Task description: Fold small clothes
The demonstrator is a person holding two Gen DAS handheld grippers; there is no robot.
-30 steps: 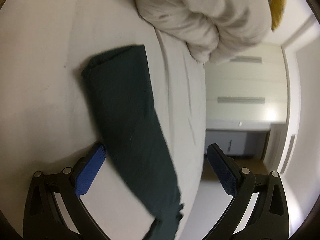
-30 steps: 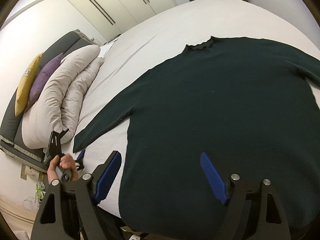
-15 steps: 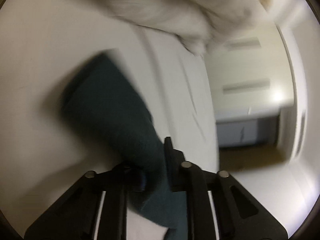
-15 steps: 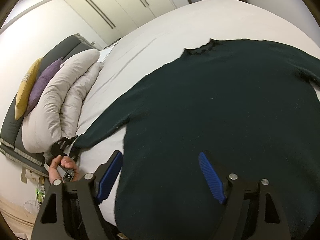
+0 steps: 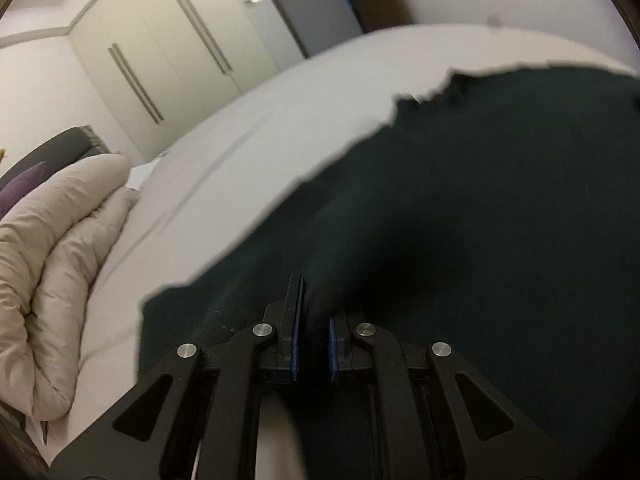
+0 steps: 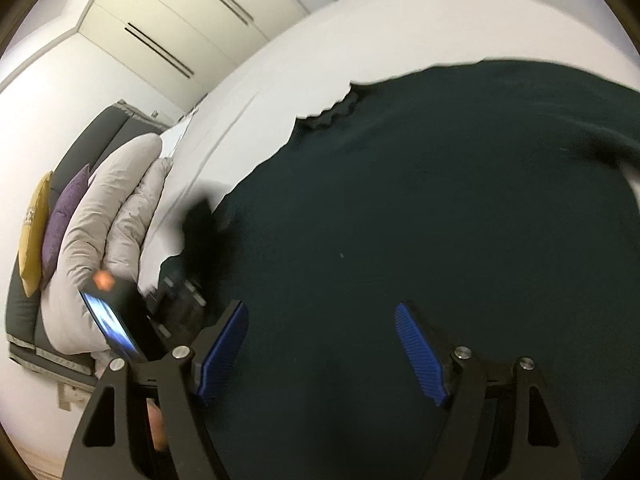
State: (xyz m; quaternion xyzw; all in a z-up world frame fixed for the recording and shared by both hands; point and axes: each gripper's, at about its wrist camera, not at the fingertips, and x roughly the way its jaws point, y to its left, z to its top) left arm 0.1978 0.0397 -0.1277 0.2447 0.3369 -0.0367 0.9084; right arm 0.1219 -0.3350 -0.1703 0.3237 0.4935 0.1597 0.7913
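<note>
A dark green sweater (image 6: 440,208) lies spread on the white bed (image 6: 360,32), its neck opening (image 6: 332,114) at the far side. My left gripper (image 5: 310,344) is shut on the sweater's sleeve (image 5: 340,256) and holds it lifted over the sweater's body (image 5: 500,200). In the right wrist view the left gripper (image 6: 188,296) shows blurred at the sweater's left edge. My right gripper (image 6: 320,348) is open and empty, hovering over the sweater's lower part.
A folded beige duvet (image 6: 108,216) lies at the head of the bed, with purple (image 6: 64,220) and yellow (image 6: 34,240) cushions against a dark headboard. White wardrobe doors (image 5: 160,64) stand behind the bed.
My left gripper closed on the sleeve's end, then lifted it and swung it in over the sweater's body. My right gripper came slightly lower and closer over the sweater.
</note>
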